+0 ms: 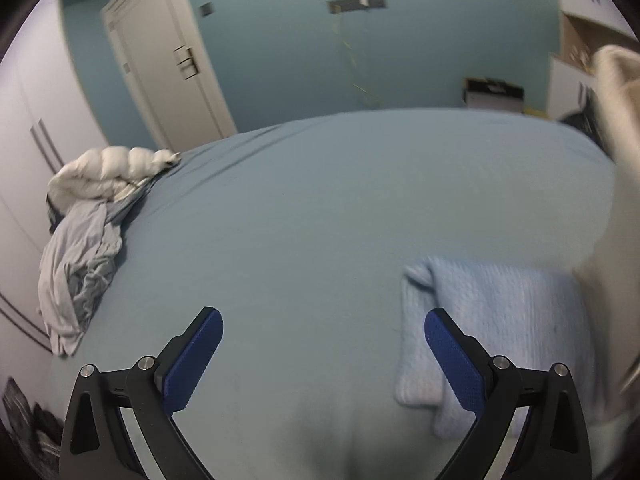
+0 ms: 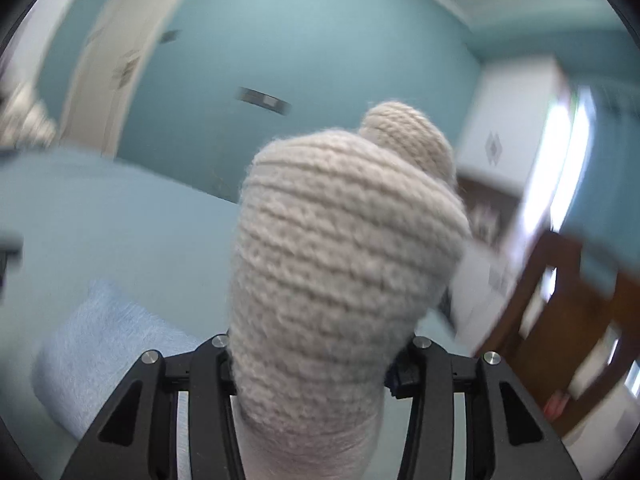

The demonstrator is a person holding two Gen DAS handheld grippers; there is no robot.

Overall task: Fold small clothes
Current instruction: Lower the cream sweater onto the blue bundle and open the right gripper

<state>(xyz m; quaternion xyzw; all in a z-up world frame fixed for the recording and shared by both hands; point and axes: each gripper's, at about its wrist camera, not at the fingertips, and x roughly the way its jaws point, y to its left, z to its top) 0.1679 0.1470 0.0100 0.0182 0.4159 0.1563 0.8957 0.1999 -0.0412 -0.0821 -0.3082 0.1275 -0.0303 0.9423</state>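
Blue bed: right tongs clamp a soft, light beige knit, best held by its edge; left tongs gape wide, empty, beside a folded blue knit.

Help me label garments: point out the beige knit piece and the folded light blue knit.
beige knit piece (image 2: 344,248), right wrist view, middle of its ribbed bulge.
folded light blue knit (image 1: 508,312), left wrist view, centre of its top layer.

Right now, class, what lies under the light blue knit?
The light blue knit lies folded on the bed sheet. Only sheet shows around it; anything beneath is covered. The right gripper holds a beige knit in the air.
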